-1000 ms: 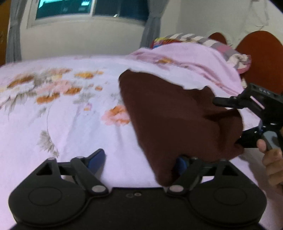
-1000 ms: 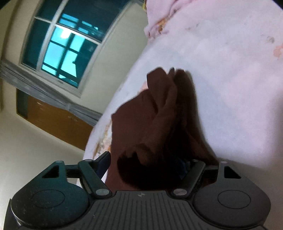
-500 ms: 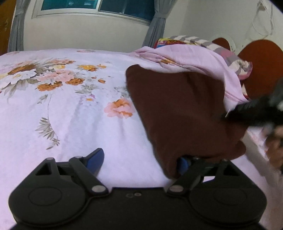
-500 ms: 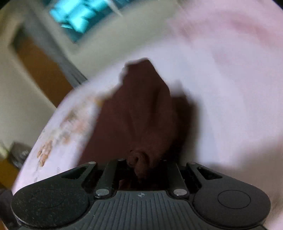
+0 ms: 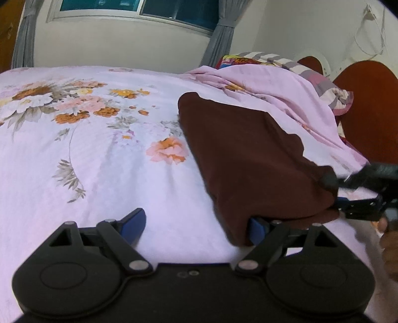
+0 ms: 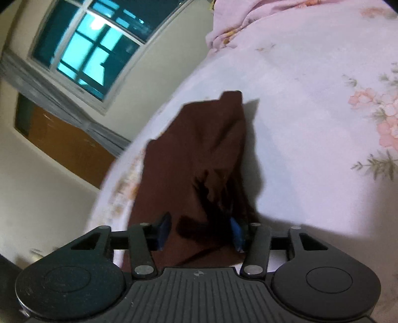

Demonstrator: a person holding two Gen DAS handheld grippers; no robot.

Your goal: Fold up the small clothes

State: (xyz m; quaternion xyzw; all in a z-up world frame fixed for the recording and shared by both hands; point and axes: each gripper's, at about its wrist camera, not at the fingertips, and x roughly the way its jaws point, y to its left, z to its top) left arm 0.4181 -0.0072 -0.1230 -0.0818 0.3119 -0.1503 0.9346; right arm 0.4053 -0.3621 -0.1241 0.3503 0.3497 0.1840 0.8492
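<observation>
A dark brown garment (image 5: 246, 159) lies on the floral pink bedsheet (image 5: 99, 154). My left gripper (image 5: 196, 226) is open; its right finger (image 5: 256, 229) sits under the garment's near corner and its left finger rests on the bare sheet. My right gripper (image 6: 199, 233) shows at the right edge of the left wrist view (image 5: 348, 188), at the garment's right corner. In the right wrist view its blue pads (image 6: 163, 229) stand apart with brown cloth (image 6: 199, 159) bunched between them, partly open.
A rumpled pink blanket (image 5: 273, 84) and a striped pillow (image 5: 323, 84) lie at the far right of the bed. A red-brown headboard (image 5: 368, 109) stands behind them. A window (image 5: 139, 7) and grey curtains are on the far wall.
My right gripper was shut on the bunched cloth half a second ago and its fingers have now opened. The garment has settled flatter on the bed. My left gripper stays open at the near corner.
</observation>
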